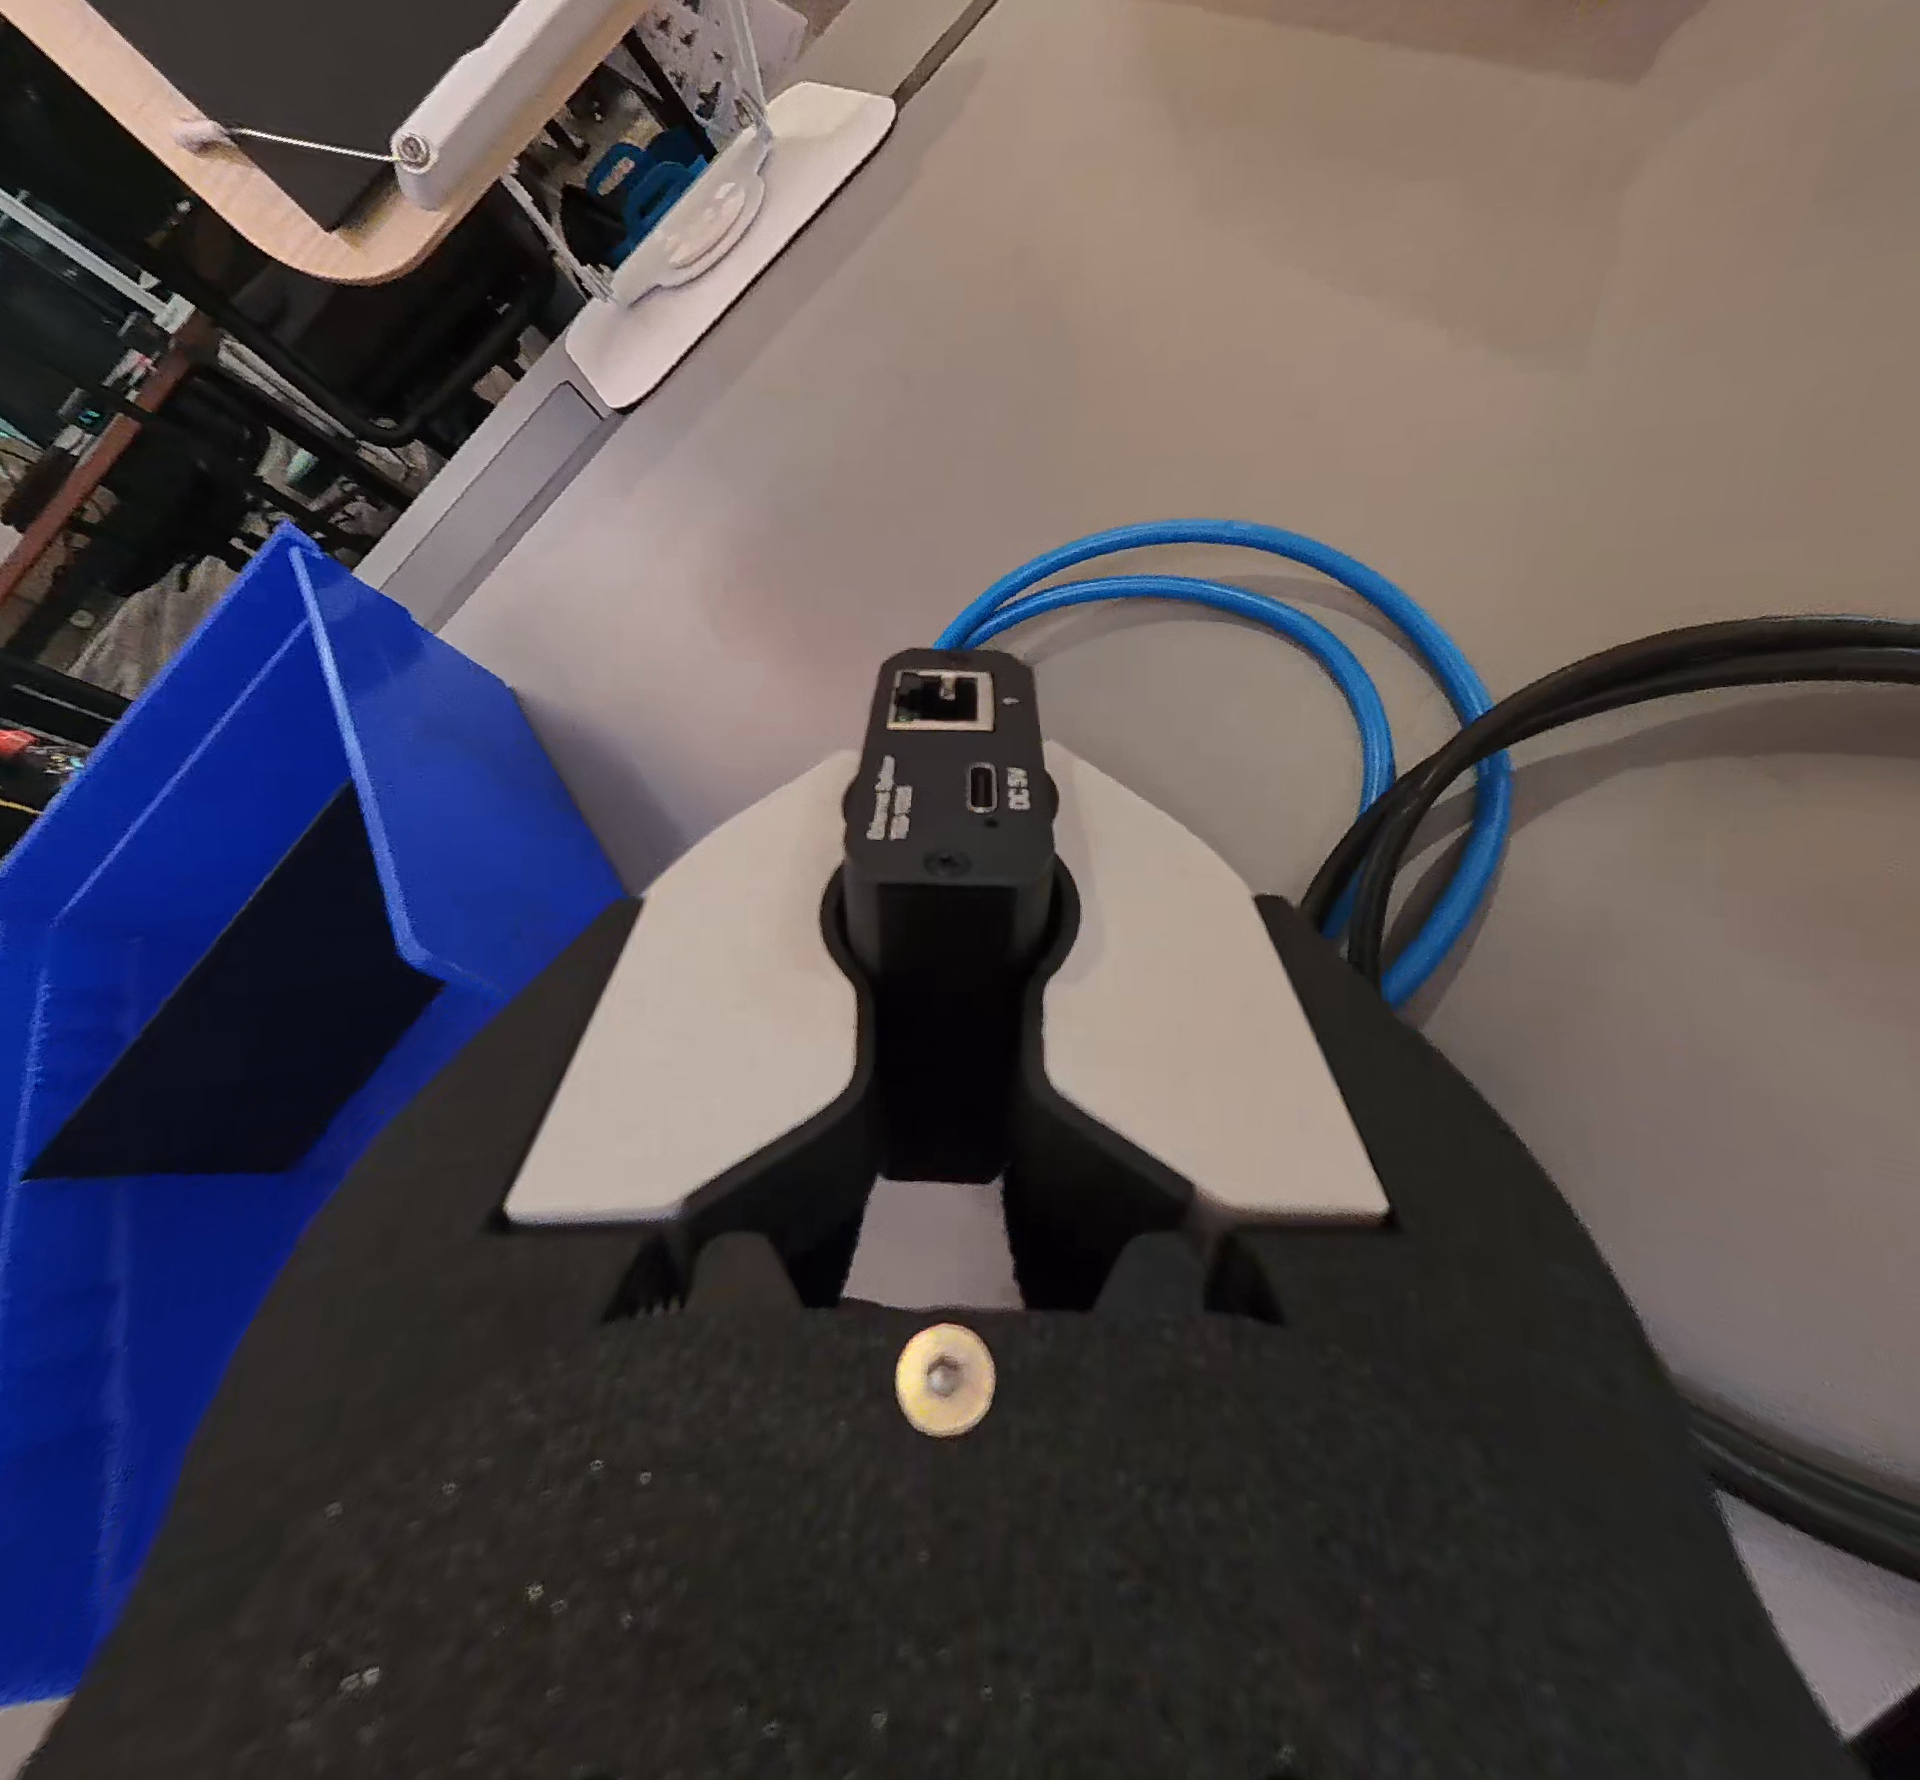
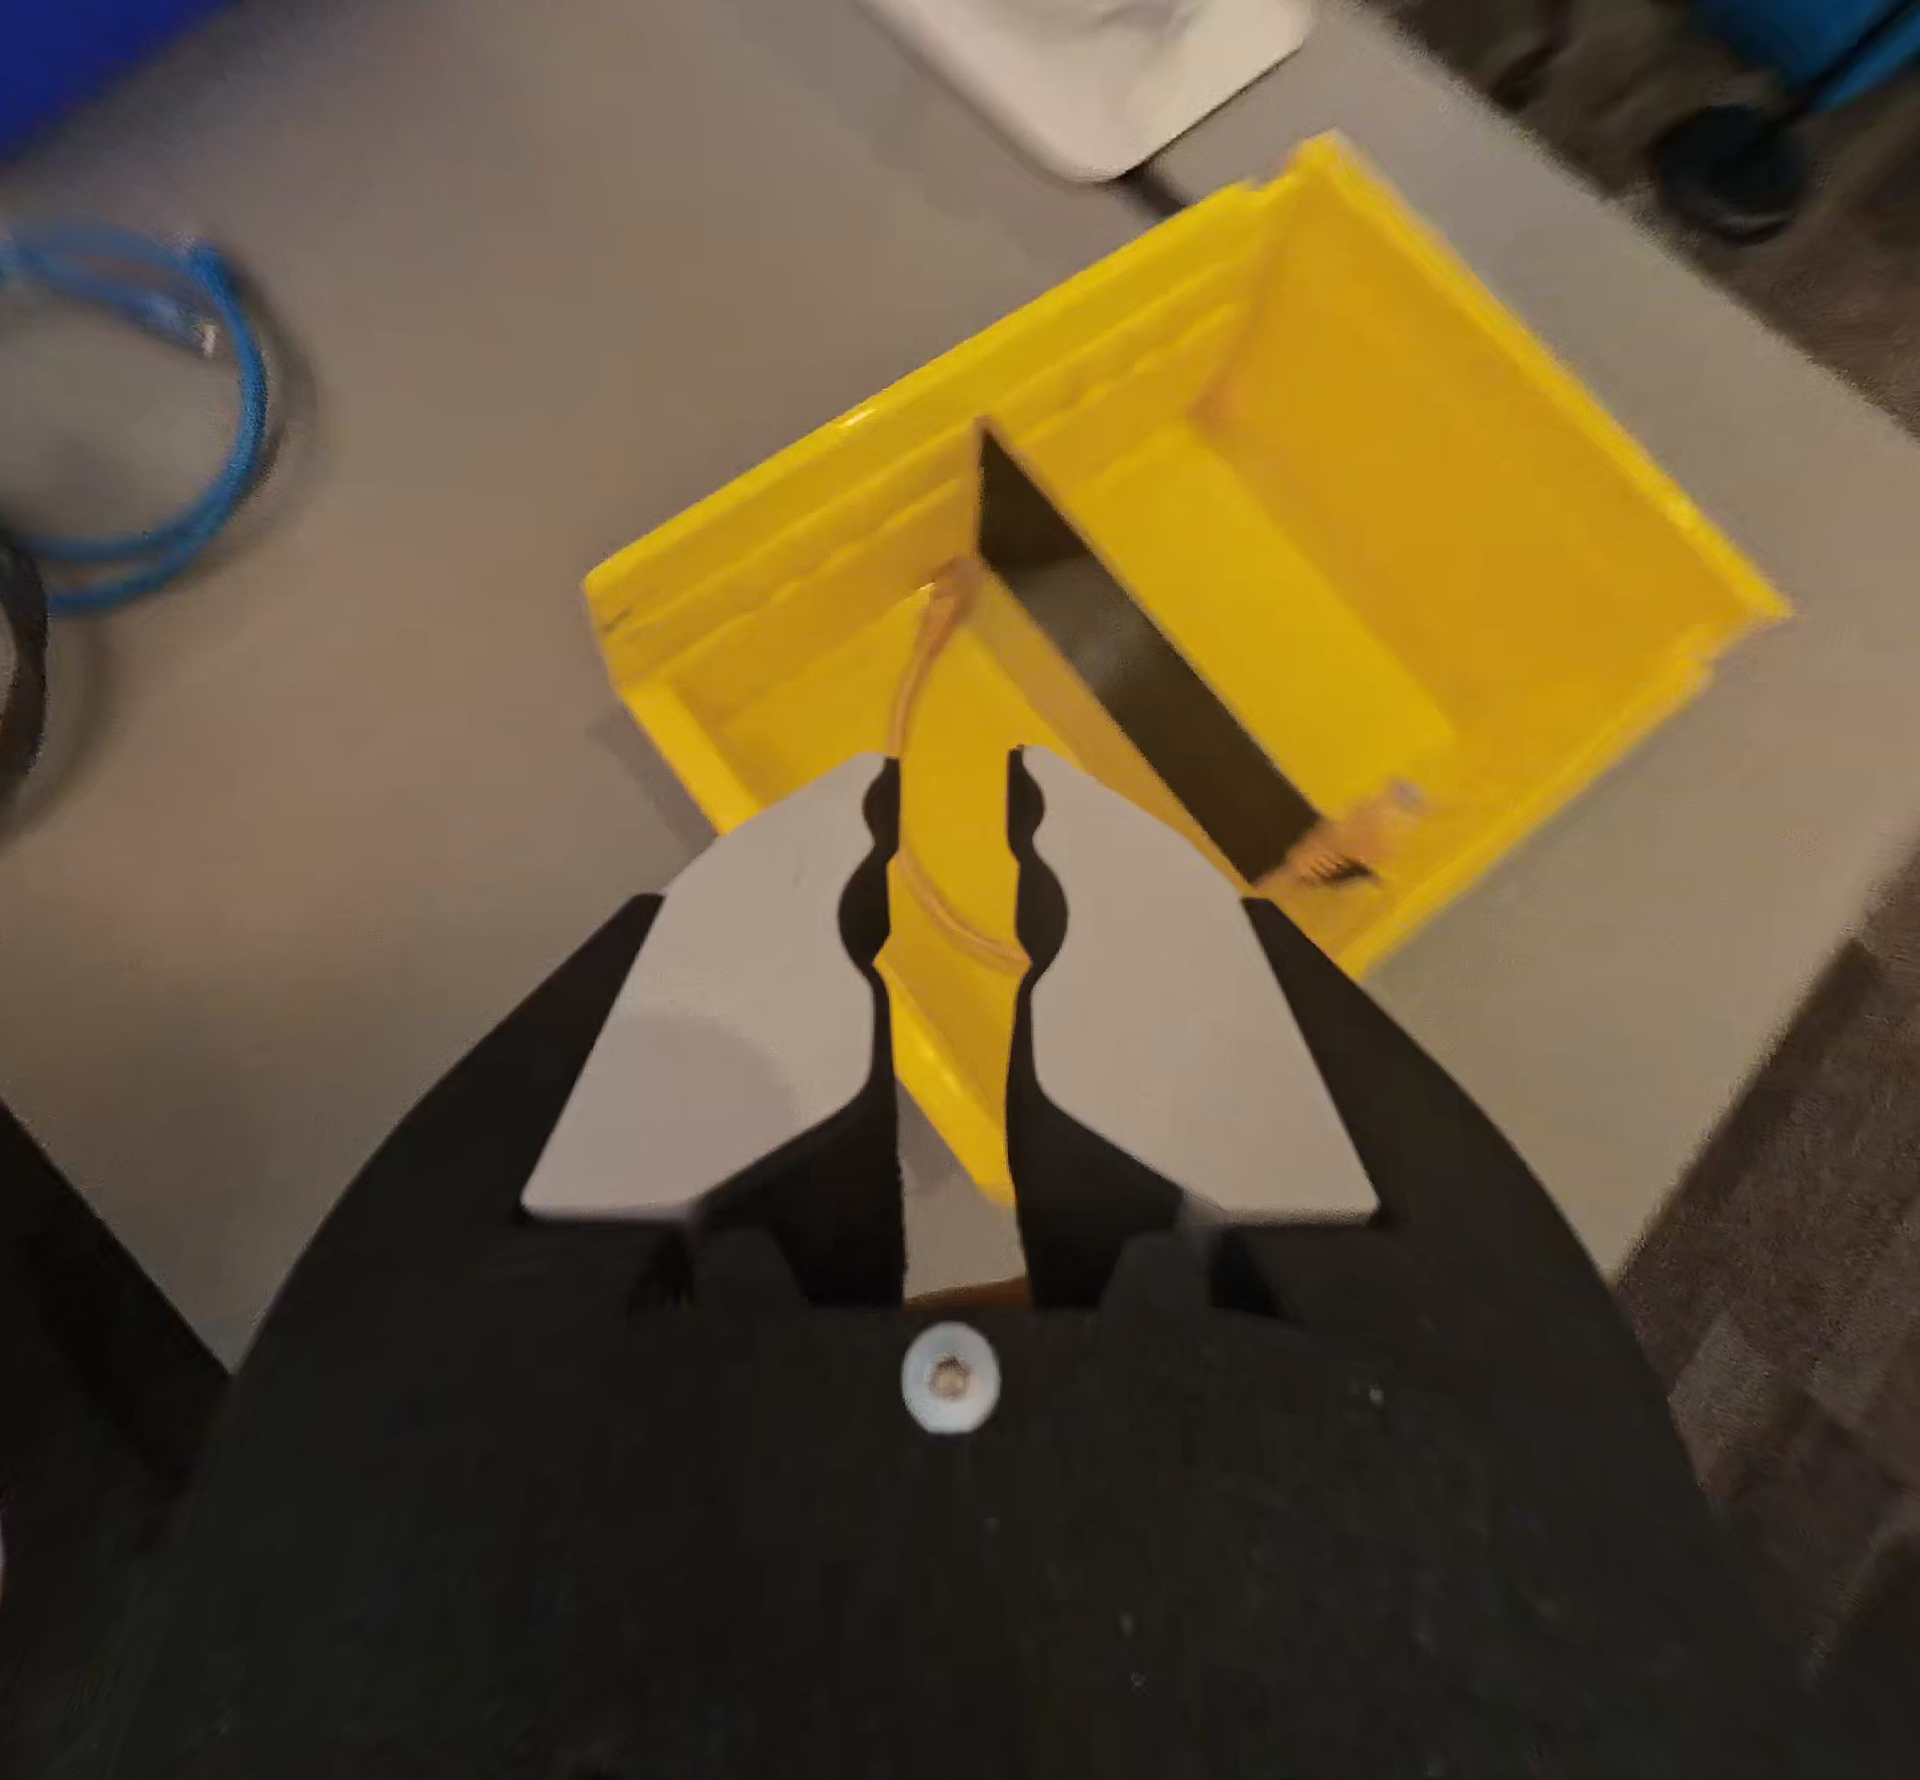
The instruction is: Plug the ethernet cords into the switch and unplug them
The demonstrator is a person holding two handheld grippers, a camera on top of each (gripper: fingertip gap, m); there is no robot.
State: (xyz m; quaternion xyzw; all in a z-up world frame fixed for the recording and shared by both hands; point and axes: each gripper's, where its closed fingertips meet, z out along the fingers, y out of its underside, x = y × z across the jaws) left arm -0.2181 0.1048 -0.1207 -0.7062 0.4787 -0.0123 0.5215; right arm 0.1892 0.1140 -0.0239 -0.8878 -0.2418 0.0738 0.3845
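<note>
We take the yellow bin (image 2: 1351,525) as our landmark, standing on the grey table (image 1: 1299,328) with a black divider (image 2: 1132,670) across its middle. From what we can see, the task has hardly begun: the one port (image 1: 940,697) facing us on the switch (image 1: 951,795) is empty, and no cord is plugged into it.

The left gripper (image 1: 951,764) is clamped on the switch, which stands between its jaws with the ported end poking out past the tips, well away from the yellow bin. Beyond the switch lie a looped blue cord (image 1: 1382,691) and a black cable (image 1: 1558,743), both loose on the table.

The right gripper (image 2: 951,764) hangs above the near compartment of the yellow bin, jaws parted and gripping nothing. A yellow cord (image 2: 914,681) lies in that compartment, curving across the gap between the jaws below them; its connector (image 2: 1340,847) seems to rest at the divider's near end, though blur leaves us unsure.

We judge everything is left: grasping a cord, plugging it in, then pulling it out.
</note>
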